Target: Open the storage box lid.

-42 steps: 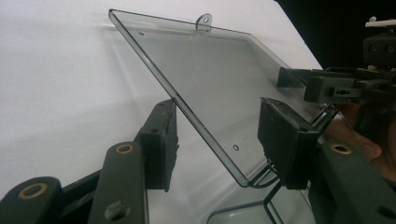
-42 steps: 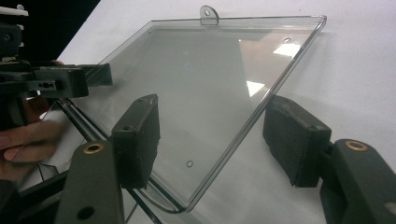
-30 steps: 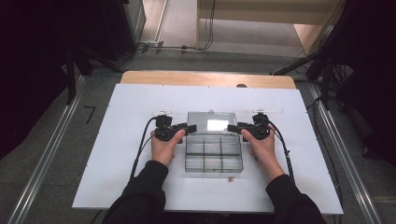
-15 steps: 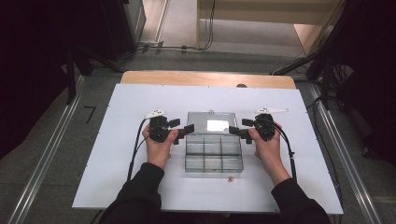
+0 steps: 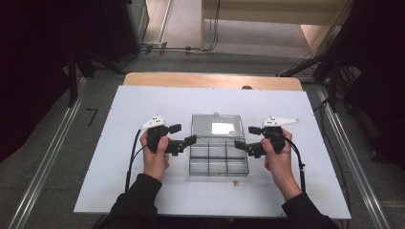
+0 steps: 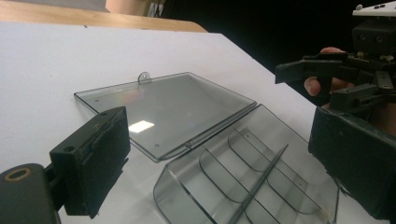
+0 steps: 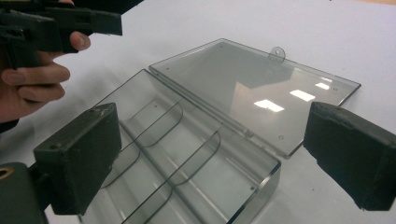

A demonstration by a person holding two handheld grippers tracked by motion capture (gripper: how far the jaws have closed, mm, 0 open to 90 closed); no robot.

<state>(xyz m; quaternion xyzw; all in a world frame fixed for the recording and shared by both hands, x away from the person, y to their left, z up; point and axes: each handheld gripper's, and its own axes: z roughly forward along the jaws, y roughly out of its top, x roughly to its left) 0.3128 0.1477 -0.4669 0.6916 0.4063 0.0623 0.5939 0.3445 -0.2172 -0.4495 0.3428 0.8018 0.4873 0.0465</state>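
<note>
A clear grey compartment box lies open in the middle of the white board. Its divided tray (image 5: 218,160) is nearer me and its lid (image 5: 217,126) lies flat on the far side. My left gripper (image 5: 183,134) hovers just left of the hinge line and my right gripper (image 5: 246,137) just right of it. Both point inward at the box. The jaws of both have just been opening and stand wide, touching nothing. The left gripper view looks between its pads (image 6: 93,163) at lid (image 6: 173,109) and tray (image 6: 252,177). The right gripper view does the same with lid (image 7: 252,88) and tray (image 7: 187,158).
The white board (image 5: 119,191) rests on a wooden table (image 5: 210,80) whose far edge shows. Metal rails (image 5: 43,167) run along both sides on the floor. A small brown speck (image 5: 235,182) lies just in front of the tray. Cables trail from both grippers toward me.
Both hands have drawn outward from the box's sides and lifted a little. Both pairs of jaws have opened. The box has stayed in place with its lid open.
</note>
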